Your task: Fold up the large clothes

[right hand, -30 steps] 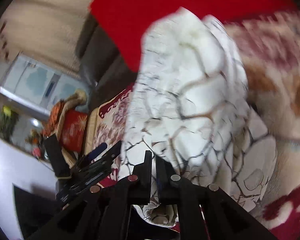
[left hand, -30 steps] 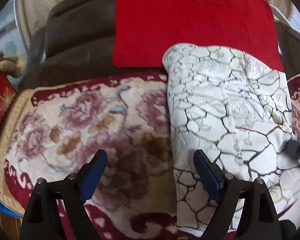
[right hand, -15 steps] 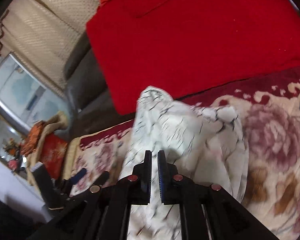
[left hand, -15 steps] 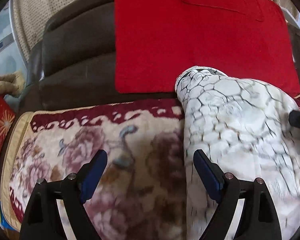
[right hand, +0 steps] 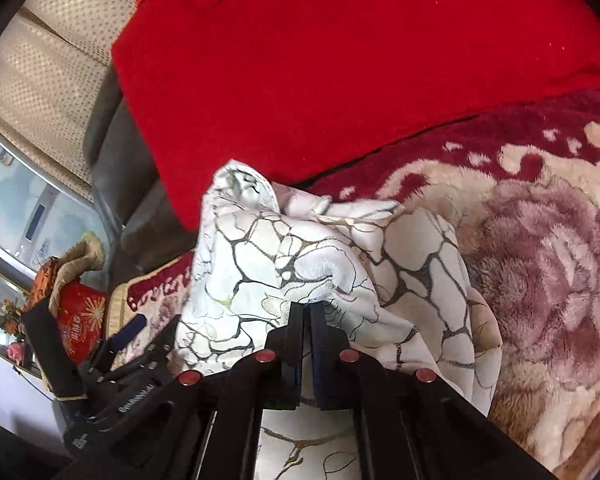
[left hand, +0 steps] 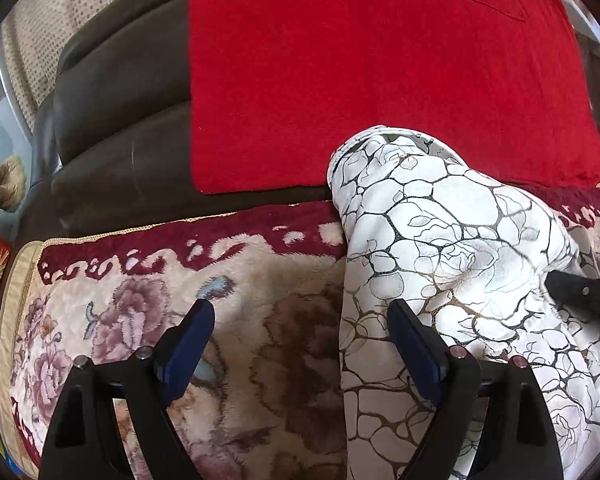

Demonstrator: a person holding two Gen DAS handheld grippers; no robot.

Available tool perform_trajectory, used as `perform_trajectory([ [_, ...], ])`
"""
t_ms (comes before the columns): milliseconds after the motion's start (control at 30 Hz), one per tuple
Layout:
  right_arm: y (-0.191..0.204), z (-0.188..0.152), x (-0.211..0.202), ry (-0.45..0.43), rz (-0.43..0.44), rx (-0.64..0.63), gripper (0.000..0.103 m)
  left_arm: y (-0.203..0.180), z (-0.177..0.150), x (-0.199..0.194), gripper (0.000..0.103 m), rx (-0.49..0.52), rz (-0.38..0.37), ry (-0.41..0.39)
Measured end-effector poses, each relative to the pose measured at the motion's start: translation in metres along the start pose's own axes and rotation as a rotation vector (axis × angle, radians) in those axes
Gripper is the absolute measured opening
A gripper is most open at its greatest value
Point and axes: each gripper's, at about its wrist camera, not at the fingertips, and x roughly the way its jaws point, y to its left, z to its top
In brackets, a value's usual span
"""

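Garment: white cloth w/ black-and-gold cracked-stone and rose print (left hand: 451, 264), bunched in a long heap on the sofa seat, far end up against the backrest.
Seat cover: plush cream blanket w/ mauve flowers and dark-red border (left hand: 148, 288), under the garment, spread across the seat.
Backrest: dark brown leather sofa back (left hand: 116, 112), w/ a plain red cloth (left hand: 379, 80) draped over it; garment's tip overlaps the red cloth's lower edge.
Right gripper (right hand: 308, 312): jaws pressed together, pinching a fold of the garment near its middle; cloth rises in a peak just beyond the tips.
Left gripper (left hand: 300, 344): jaws spread wide, nothing clamped; left blue pad over the blanket, right blue pad over the garment's left edge, which runs between them.
Side: red box w/ gold starburst (right hand: 82, 316) past the sofa's left end.
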Motion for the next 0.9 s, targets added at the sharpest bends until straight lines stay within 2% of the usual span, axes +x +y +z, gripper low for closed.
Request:
perform_trajectory([
  [200, -0.002, -0.003, 0.002, 0.011, -0.008, 0.031, 0.001, 0.003, -0.003, -0.002, 0.088, -0.011, -0.009, 0.002],
  [267, 0.008, -0.008, -0.006, 0.004, -0.026, 0.003, 0.006, 0.008, -0.005, -0.002, 0.088, -0.02, -0.019, 0.004],
  [367, 0.021, -0.019, -0.027, -0.003, -0.04, -0.03, 0.007, 0.021, -0.008, -0.007, 0.088, -0.046, -0.043, 0.021],
  [500, 0.04, -0.047, -0.07, -0.027, -0.042, -0.126, 0.009, 0.038, -0.016, -0.022, 0.088, -0.076, -0.076, 0.025],
  [567, 0.041, -0.062, -0.085, -0.024, -0.029, -0.133, 0.011, 0.045, -0.024, -0.03, 0.088, -0.092, -0.094, 0.036],
  [600, 0.038, -0.07, -0.092, -0.018, -0.019, -0.127, 0.016, 0.047, -0.028, -0.032, 0.088, -0.096, -0.097, 0.039],
  [633, 0.035, -0.078, -0.097, -0.008, -0.015, -0.108, 0.032, 0.048, -0.031, -0.034, 0.088, -0.096, -0.102, 0.041],
  [667, 0.032, -0.084, -0.101, -0.008, -0.01, -0.088, 0.054, 0.048, -0.037, -0.037, 0.088, -0.094, -0.111, 0.047],
  [733, 0.023, -0.097, -0.112, -0.049, 0.039, -0.04, 0.075, 0.047, -0.047, -0.042, 0.088, -0.088, -0.125, 0.06],
  [833, 0.018, -0.112, -0.118, -0.056, 0.069, -0.005, 0.076, 0.045, -0.061, -0.052, 0.088, -0.081, -0.128, 0.057],
  [900, 0.024, -0.119, -0.123, -0.072, 0.08, -0.025, 0.076, 0.045, -0.074, -0.058, 0.088, -0.113, -0.144, 0.065],
])
